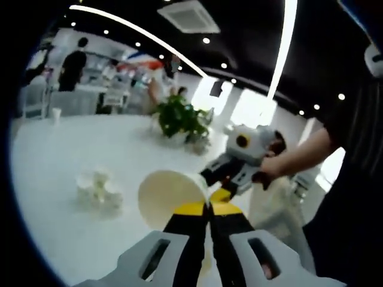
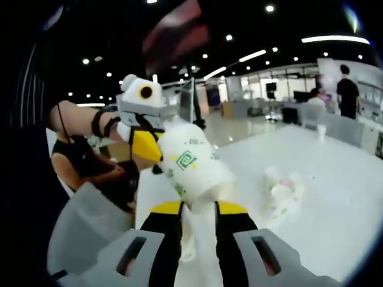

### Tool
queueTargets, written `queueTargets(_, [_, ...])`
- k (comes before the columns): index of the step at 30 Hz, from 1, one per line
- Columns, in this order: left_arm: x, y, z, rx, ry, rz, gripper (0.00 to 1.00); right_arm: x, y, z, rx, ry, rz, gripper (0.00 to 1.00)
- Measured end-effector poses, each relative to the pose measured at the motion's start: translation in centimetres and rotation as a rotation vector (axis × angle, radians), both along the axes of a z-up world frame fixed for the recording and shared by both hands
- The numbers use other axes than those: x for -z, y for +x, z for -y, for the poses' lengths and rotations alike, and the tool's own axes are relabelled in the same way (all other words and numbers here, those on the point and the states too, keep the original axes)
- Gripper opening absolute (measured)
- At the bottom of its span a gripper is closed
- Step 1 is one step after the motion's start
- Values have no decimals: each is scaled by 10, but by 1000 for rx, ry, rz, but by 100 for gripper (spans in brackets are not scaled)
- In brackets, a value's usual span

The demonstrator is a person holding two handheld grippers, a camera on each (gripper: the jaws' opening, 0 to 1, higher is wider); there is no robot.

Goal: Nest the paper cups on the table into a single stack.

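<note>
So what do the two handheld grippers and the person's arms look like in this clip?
Both grippers match: the left gripper and right gripper have black jaws with yellow tips rising from light grey slotted housings. Seen from across, each has a grey-white body. The person's forearms are bare; a black strap wraps the left wrist, and the clothing looks dark.

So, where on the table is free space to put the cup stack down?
The white table is bare between the cluster of loose cups and the plant, and on its far side toward a lone cup. It is crowded where both grippers meet at the held cup.
</note>
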State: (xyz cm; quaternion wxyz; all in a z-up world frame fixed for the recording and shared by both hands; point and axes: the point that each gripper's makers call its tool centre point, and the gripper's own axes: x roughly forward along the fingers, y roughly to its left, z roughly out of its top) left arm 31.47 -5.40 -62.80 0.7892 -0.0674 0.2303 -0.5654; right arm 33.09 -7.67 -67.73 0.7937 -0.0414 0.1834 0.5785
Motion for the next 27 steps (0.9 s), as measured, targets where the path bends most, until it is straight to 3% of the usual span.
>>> queueTargets(9, [-2, -5, 3, 36, 66, 25, 0, -1, -1, 3, 23, 8, -1, 28])
queueTargets(19, [-3, -8, 2, 72, 139, 31, 0, -5, -4, 7, 36, -5, 44, 45])
queueTargets(27, [0, -14, -1, 156, 269, 58, 0, -2, -11, 3, 25, -26, 82, 58])
